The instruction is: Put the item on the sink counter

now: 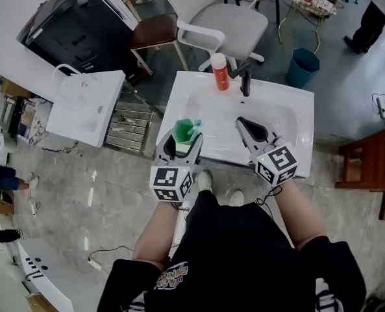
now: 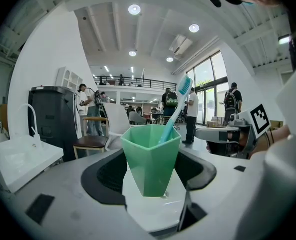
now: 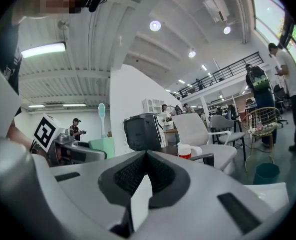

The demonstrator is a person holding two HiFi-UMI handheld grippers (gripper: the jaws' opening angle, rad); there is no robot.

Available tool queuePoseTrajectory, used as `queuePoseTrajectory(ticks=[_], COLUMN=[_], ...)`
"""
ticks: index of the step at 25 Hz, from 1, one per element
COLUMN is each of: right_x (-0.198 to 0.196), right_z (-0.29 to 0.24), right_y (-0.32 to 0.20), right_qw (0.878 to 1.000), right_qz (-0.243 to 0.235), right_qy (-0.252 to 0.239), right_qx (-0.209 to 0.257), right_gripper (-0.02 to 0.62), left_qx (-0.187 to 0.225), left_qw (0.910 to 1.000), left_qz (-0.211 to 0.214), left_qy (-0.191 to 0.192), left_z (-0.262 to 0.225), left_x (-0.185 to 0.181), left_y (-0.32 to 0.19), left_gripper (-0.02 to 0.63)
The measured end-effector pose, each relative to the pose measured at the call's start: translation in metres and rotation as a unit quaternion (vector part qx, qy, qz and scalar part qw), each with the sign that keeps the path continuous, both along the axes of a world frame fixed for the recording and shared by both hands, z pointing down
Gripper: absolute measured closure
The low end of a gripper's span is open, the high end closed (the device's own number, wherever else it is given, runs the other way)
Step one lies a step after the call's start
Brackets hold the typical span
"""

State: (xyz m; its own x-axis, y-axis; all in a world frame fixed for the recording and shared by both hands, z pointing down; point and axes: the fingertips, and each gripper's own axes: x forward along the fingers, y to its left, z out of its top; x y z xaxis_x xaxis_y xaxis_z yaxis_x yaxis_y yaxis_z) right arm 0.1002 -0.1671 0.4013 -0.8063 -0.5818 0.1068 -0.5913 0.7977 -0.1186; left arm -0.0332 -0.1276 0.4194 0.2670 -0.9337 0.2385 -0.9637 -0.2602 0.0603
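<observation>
My left gripper (image 1: 183, 138) is pinching the pale green faceted plastic cup (image 2: 150, 159) by its sides, upright, with a turquoise toothbrush (image 2: 176, 106) leaning inside it. The cup sits over the front left corner of the white rectangular sink counter (image 1: 296, 109). From my gripper's view its base looks to be at the white surface or just above it, but I cannot tell whether it touches.

So I judge the carrying is all but done. What is left is to set the cup down firmly, let go and draw back.

My right gripper (image 1: 247, 127) hangs over the basin's front edge, jaws pressed together with nothing between them.

As for writing, the orange-red bottle with a white cap (image 1: 220, 72) beside the black tap (image 1: 245, 83) shows no print I can read. Only the black-and-white square markers on my gripper cubes (image 1: 171, 182) stand out.
</observation>
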Motion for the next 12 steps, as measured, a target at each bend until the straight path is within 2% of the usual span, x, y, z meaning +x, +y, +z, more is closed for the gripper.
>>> queuePoseTrajectory(ticks=[12], right_x=[-0.025], right_z=[0.009], right_y=[-0.038], right_qw=[0.999], right_qz=[0.033], right_qy=[0.01], right_qx=[-0.009], right_gripper=[0.541], left_qx=[0.007], left_qw=[0.9997], left_qz=[0.024], left_qy=[-0.006], left_z=[0.011], left_x=[-0.037], left_y=[-0.068], left_gripper=[0.31])
